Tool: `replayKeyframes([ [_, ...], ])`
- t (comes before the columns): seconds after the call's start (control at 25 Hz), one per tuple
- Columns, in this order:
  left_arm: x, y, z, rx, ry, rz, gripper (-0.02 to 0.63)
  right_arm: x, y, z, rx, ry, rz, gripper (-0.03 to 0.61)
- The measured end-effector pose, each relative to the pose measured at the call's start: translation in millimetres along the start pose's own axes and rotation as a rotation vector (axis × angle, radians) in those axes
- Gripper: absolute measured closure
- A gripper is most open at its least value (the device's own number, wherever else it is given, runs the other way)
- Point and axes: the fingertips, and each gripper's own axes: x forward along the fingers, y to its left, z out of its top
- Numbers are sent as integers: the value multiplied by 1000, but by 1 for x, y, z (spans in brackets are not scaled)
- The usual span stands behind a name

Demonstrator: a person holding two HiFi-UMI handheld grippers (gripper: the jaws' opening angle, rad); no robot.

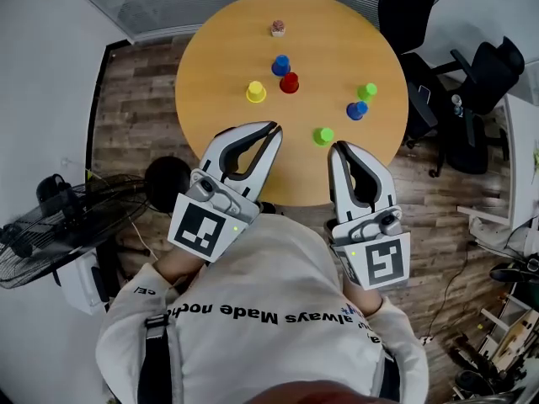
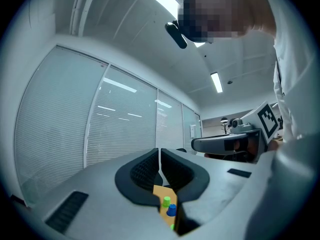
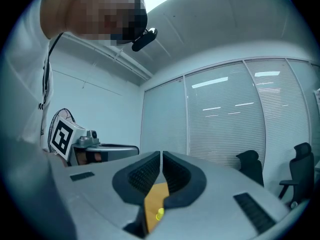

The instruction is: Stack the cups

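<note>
Several small cups stand upside down and apart on the round wooden table (image 1: pixel 227 40): a yellow cup (image 1: pixel 256 92), a red cup (image 1: pixel 289 82), a blue cup (image 1: pixel 281 65), a green cup (image 1: pixel 366 92), a second blue cup (image 1: pixel 357 110) and a second green cup (image 1: pixel 323 136) near the front edge. My left gripper (image 1: pixel 274 130) hovers over the near edge, shut and empty. My right gripper (image 1: pixel 335 148) is just right of the near green cup, also shut on nothing. Under the left gripper (image 2: pixel 159 159) show a green cup (image 2: pixel 166 201) and a blue cup (image 2: pixel 171 210). Below the right gripper (image 3: pixel 161 158) a yellow cup (image 3: pixel 159 214) shows.
A small pinkish object (image 1: pixel 278 29) sits at the table's far side. Black office chairs (image 1: pixel 472 82) stand to the right, a floor fan (image 1: pixel 50 225) to the left. Glass partition walls with blinds (image 2: pixel 100 119) surround the room.
</note>
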Motion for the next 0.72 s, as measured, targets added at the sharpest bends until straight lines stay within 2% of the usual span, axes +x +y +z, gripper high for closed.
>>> replayKeyframes([
  [0.36,15,36,-8,-15,2,-25,578,41,-6,0,0,-12,-31,540],
  [0.72,21,50,-17,-29,7,-30,581,55,-5,-9,-24,11,-23,538],
])
